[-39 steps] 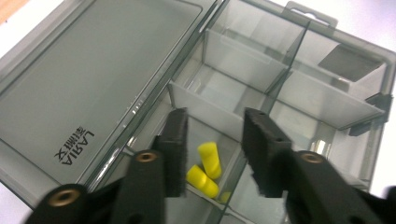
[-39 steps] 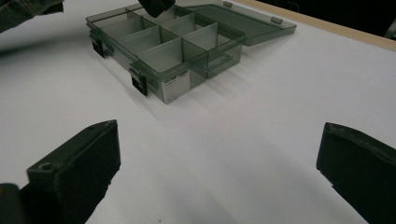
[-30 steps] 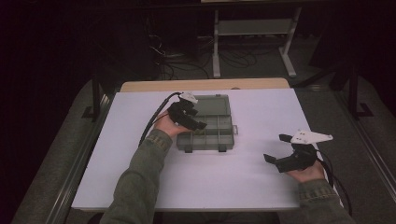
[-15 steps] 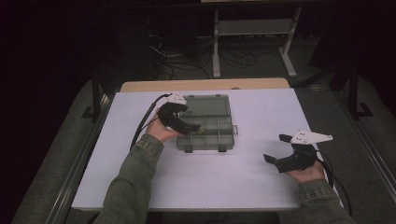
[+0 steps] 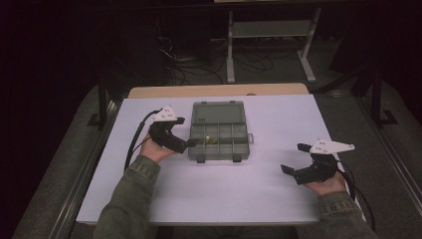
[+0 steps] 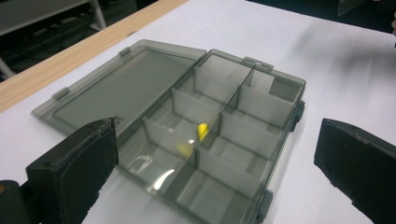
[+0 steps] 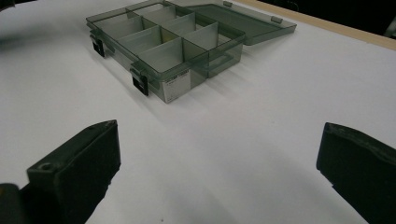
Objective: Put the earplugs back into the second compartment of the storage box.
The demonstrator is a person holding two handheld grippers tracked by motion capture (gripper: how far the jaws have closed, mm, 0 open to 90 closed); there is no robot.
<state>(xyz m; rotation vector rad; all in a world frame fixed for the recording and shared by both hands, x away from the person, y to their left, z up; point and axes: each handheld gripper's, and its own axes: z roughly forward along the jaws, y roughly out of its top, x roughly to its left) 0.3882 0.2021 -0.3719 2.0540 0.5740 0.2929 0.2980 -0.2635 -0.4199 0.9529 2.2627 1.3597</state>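
Observation:
A grey see-through compartment box lies at the table's middle with its lid folded flat behind it. A small yellow piece sits in one of the middle compartments. My left gripper is at the box's left edge and points at it; its jaws have just been opening and stand open with nothing between them. My right gripper rests near the table's front right, well apart from the box, open and holding nothing.
The white tabletop has a wooden strip along its far edge. Beyond it stand a metal frame and loose cables on the dark floor. Black latches stick out from the box's front side.
My left gripper has moved leftward from above the box to its left edge, and its jaws have spread wider. The right gripper has kept still.

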